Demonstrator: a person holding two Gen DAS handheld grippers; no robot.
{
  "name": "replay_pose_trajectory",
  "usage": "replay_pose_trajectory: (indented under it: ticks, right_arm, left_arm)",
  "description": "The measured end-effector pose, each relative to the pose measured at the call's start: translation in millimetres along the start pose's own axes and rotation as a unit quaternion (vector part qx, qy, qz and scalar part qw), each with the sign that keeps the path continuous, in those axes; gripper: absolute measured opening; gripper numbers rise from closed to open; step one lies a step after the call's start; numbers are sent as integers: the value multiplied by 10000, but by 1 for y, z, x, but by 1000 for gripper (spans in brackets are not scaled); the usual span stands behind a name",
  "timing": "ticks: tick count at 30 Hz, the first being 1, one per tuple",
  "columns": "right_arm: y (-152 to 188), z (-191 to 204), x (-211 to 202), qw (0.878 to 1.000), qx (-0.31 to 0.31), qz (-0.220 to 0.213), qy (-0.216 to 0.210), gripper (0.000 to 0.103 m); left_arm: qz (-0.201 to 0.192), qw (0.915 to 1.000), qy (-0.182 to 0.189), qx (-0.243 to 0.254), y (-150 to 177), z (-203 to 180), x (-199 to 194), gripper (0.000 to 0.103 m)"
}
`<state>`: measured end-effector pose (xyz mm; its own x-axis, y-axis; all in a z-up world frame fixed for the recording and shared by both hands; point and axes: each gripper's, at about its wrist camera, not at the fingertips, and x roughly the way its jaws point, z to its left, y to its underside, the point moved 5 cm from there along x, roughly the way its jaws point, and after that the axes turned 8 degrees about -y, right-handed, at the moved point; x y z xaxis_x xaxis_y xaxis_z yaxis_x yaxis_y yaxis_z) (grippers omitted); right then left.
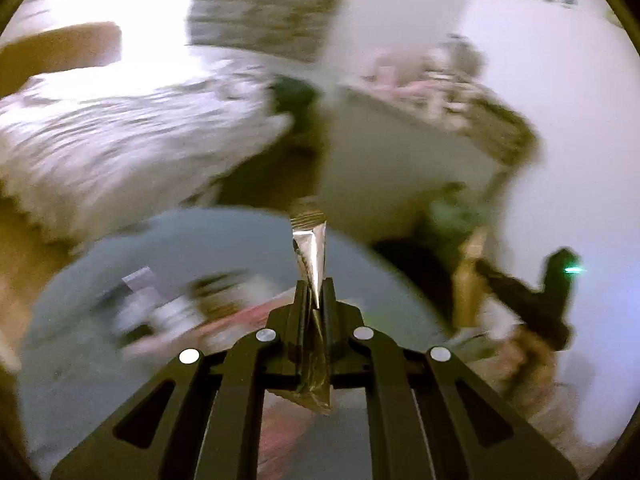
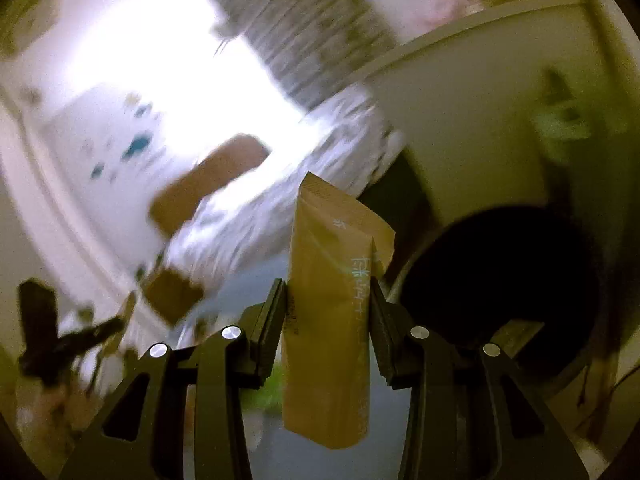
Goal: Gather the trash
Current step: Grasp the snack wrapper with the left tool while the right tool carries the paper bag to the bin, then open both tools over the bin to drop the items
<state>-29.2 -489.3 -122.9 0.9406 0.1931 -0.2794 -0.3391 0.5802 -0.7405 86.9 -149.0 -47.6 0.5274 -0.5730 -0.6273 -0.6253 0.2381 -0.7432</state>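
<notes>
My left gripper (image 1: 314,294) is shut on a thin silvery foil wrapper (image 1: 310,256) that sticks out forward, edge-on, above a round grey table (image 1: 88,360). My right gripper (image 2: 328,284) is shut on a tan paper packet (image 2: 332,280) with pale printing, held upright between the jaws. To its right is a round bin with a dark opening (image 2: 504,288). Both views are blurred by motion. The right gripper shows as a dark shape at the right of the left wrist view (image 1: 532,300), and the left gripper at the left of the right wrist view (image 2: 52,336).
Blurred wrappers and paper (image 1: 168,312) lie on the grey table. A white patterned bedcover (image 1: 120,144) lies behind it, with a brown cardboard piece (image 1: 60,48) beyond. A white cabinet (image 1: 400,168) stands ahead.
</notes>
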Motion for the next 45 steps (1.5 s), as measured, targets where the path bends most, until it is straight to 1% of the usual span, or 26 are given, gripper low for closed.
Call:
replay_pose_trajectory:
  ticks: [1,2,4,5,6,8,9,11,13,15,17,19,23,30,32,33,34,35,36,37,38,39,40,41,43,45]
  right_arm:
    - [-10,-13,0,9997,53,-143,181,40]
    - [-16,-22,1,9992,59,-211,324,40]
    - [-29,-47,7,9977,98,-270,621,40]
    - [-34,-61,12,9967,158,-243,756,40]
    - [-36,-71,16,9961,193,-211,832,40]
    - [-40,-89,26,9948,215,-126,985,40]
    - [-38,-102,32,9942,242,-42,1049,40]
    - [-33,-120,41,9930,326,108,1131,40]
    - [-27,-138,50,9895,390,371,1341,40]
    - [-23,-147,55,9876,439,547,1404,40]
    - [-20,-154,60,9856,390,692,1490,40]
    - [-17,-159,64,9835,432,826,1553,40]
    - [-8,-168,71,9809,589,995,1565,40]
    - [-5,-179,86,9785,751,1156,1537,40]
    - [-5,-181,90,9773,845,1210,1522,44]
    - [-5,-182,91,9770,876,1210,1523,45]
    - [-5,-182,91,9766,911,1201,1535,51]
    - [-7,-183,91,9765,953,1168,1541,57]
    - [-8,-184,90,9769,1006,1109,1527,59]
    - [-9,-184,90,9773,1056,1069,1495,60]
    - [-10,-185,89,9775,1115,1035,1461,62]
    - [-10,-185,87,9776,1180,984,1436,64]
    - [-11,-186,85,9780,1232,908,1418,67]
    - [-11,-185,83,9783,1263,844,1408,69]
    - [-11,-183,81,9791,1280,767,1384,69]
    - [-12,-179,79,9809,1259,681,1319,70]
  left_arm:
    - [13,9995,324,69,-11,-25,14,8]
    - [23,9983,562,166,-19,-48,30,8]
    - [185,9953,900,306,-29,-89,66,8]
    - [290,9939,1028,288,-32,-99,81,8]
    - [463,9913,1204,258,-35,-117,104,8]
    - [635,9897,1249,304,-33,-140,134,8]
    - [788,9880,1296,304,-33,-152,156,8]
    - [1161,9833,1393,145,-28,-165,194,8]
    - [1438,9797,1397,48,-21,-169,222,8]
    - [1660,9775,1298,93,-14,-174,245,8]
    - [1868,9747,1225,86,-5,-179,262,8]
    - [2030,9715,1221,68,2,-183,272,8]
    - [2154,9702,1106,103,6,-188,284,9]
    - [2311,9684,930,105,11,-187,301,12]
    - [2321,9687,873,117,11,-184,304,13]
    - [2335,9687,839,108,11,-183,305,25]
    - [2336,9694,753,83,10,-182,307,36]
    - [2259,9714,730,83,7,-181,305,49]
    - [2152,9739,712,110,3,-182,302,61]
    - [2081,9756,683,131,1,-182,300,66]
    - [1988,9779,626,152,-3,-182,295,78]
    - [1924,9794,587,156,-5,-182,291,86]
    - [1832,9813,580,150,-9,-182,284,87]
    - [1780,9820,611,135,-11,-182,278,87]
    - [1701,9830,683,69,-15,-181,263,87]
    - [1542,9852,750,-16,-19,-175,237,87]
